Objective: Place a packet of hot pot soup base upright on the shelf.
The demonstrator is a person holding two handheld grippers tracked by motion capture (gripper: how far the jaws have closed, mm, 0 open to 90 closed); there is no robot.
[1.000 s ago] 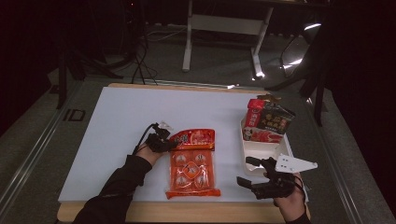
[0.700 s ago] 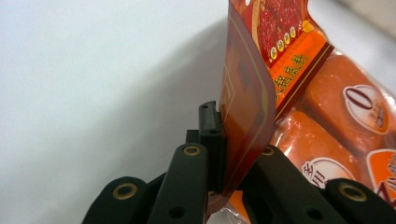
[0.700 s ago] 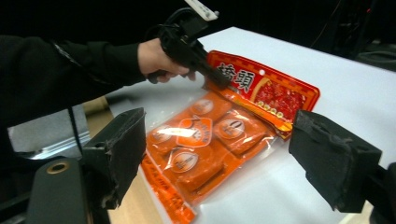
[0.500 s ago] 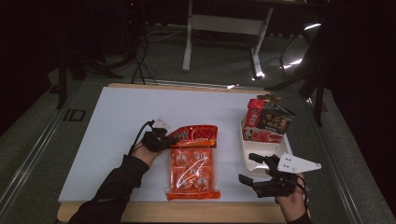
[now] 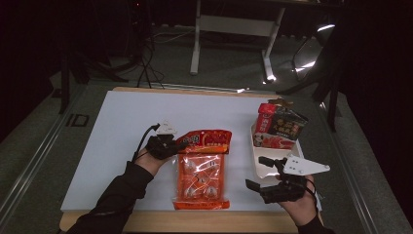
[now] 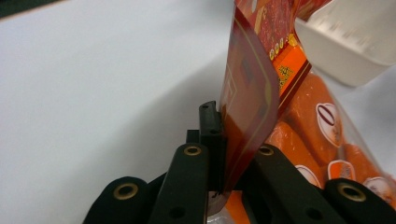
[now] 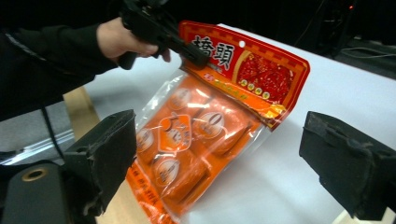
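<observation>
Dark room around a white surface (image 5: 122,126); landmark for all positions is the orange snack bag (image 5: 200,170).

High view: the bag lies flat near the front edge of the surface. Your left claw (image 5: 176,145) sits at the bag's top left corner, on the red header strip. Your right claw (image 5: 263,173) hovers to the right of the bag, apart from it. A white tray (image 5: 263,163) stands further right of the bag, with a red and dark snack pack (image 5: 277,127) at its far end.

Left gripper view: left claw (image 6: 224,158) is clenched on the header edge of the bag (image 6: 252,93), which stands up between the jaws. The grip sits near the corner, not deep. The tray (image 6: 355,46) lies beyond the bag.

Right gripper view: right claw (image 7: 219,163) is released, jaws spread wide, nothing between them or touching them. The bag (image 7: 205,126) is ahead, its header raised by your left claw (image 7: 198,58).

Judgement: step in hand looks like lifting the bag by its header. Keep the left grip firm and raise slowly, since a corner pinch may let the bag swing or slip. Bring the right claw to the opposite header corner before carrying, and close on the sealed strip rather than the filled pouch.
</observation>
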